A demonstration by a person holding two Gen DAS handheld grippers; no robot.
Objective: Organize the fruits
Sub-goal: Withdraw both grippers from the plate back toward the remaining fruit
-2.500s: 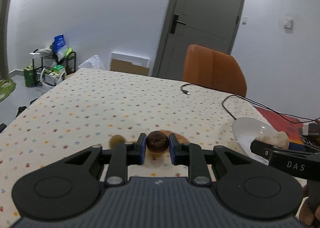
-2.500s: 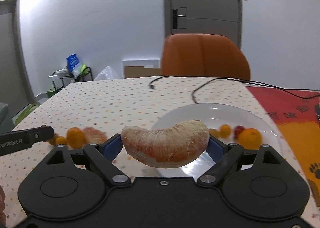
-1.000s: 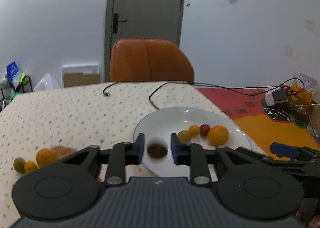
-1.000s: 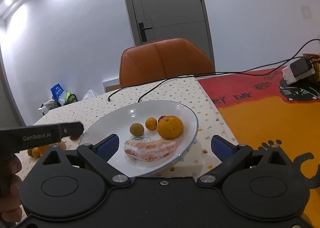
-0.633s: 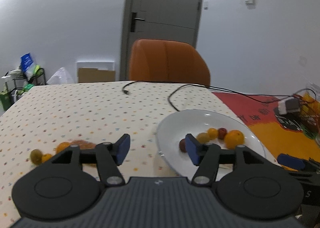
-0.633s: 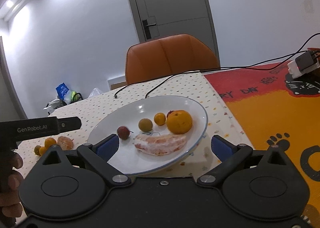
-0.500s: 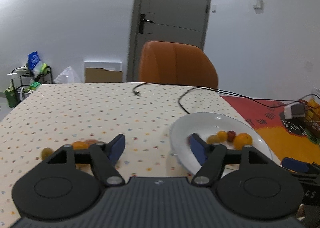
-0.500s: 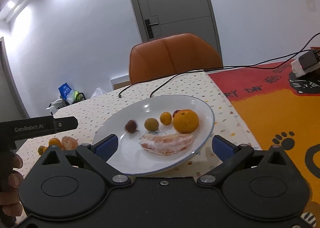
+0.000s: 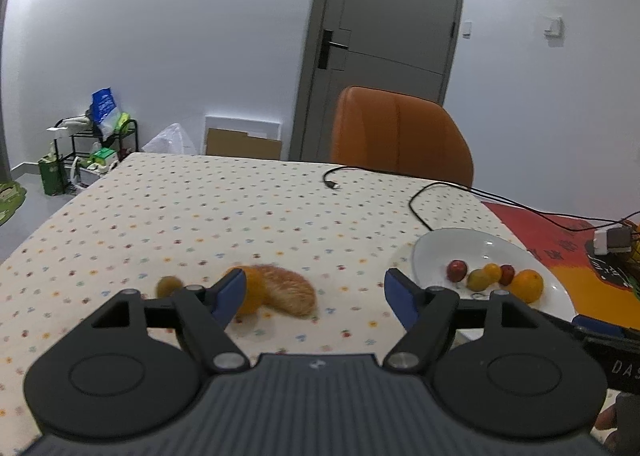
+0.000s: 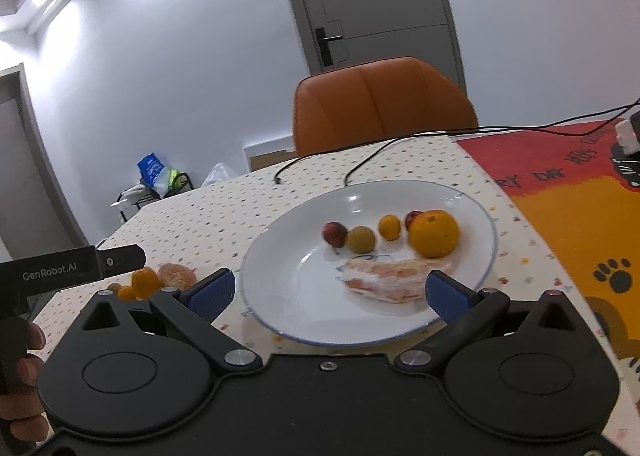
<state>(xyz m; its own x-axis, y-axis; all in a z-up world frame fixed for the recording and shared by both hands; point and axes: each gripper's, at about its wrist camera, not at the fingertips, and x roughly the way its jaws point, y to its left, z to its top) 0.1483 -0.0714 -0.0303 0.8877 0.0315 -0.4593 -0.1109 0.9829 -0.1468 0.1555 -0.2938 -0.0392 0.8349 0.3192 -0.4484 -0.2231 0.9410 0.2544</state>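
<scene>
A white plate [image 10: 296, 308] [image 9: 436, 252] on the dotted tablecloth holds a pomelo segment [image 10: 388, 278], an orange [image 10: 434, 234], a dark red fruit [image 10: 335, 234], a green-yellow fruit [image 10: 361, 240] and a small orange fruit [image 10: 389, 227]. My right gripper [image 10: 326, 292] is open just in front of the plate with nothing between its fingers. My left gripper [image 9: 314, 292] is open and empty above the cloth, left of the plate. Beyond its left finger lie a second pomelo segment [image 9: 290, 290], an orange [image 9: 252, 292] and a small green fruit [image 9: 168, 285].
An orange chair [image 9: 400, 136] stands at the table's far side. Black cables [image 9: 424, 196] run across the cloth behind the plate. A red and orange mat [image 10: 580, 192] covers the table to the right. A hand [image 10: 20, 388] holds the left gripper's handle.
My left gripper let the dark red fruit go onto the plate, opened wide and swung left toward the loose fruit. My right gripper had dropped its pomelo segment on the plate and stays open.
</scene>
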